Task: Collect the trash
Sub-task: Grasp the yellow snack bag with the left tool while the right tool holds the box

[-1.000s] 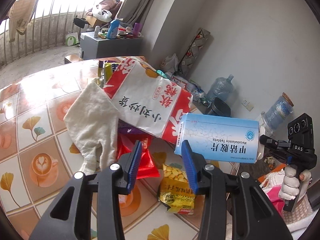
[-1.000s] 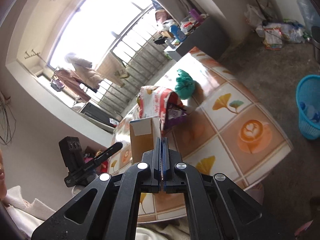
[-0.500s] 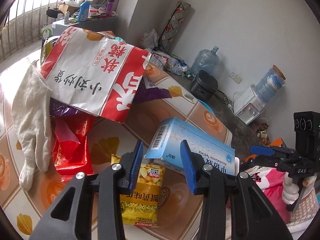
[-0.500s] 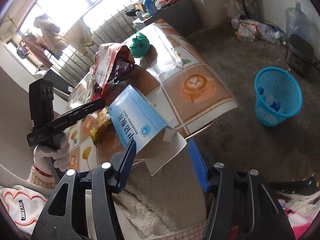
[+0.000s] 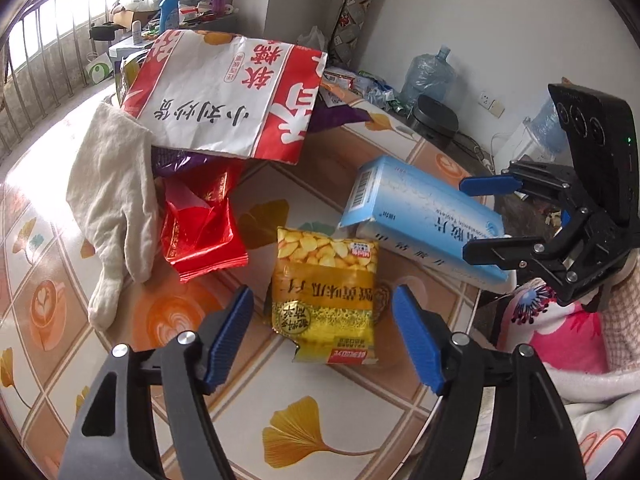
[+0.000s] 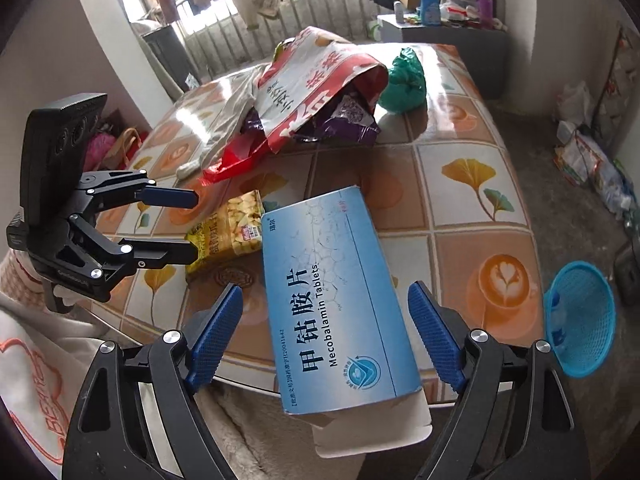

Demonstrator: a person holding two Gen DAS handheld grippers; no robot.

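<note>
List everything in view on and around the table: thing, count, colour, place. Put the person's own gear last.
tablet box: 1, light blue, near table edge, flap overhanging, between the right tool's open jaws, untouched
snack packet: 1, yellow, flat on the table ahead of the left tool
paper bag: 1, red and white, mid-table, atop other wrappers
purple wrapper: 1, purple, in the bag's mouth
red wrapper: 1, red, below the bag
cloth glove: 1, off-white, beside the red wrapper
green bag: 1, green, far side of table
table: 1, orange-and-cream tile pattern
waste basket: 1, blue, on the floor
left tool: black, blue pads, open
right tool: black, blue pads, open
</note>
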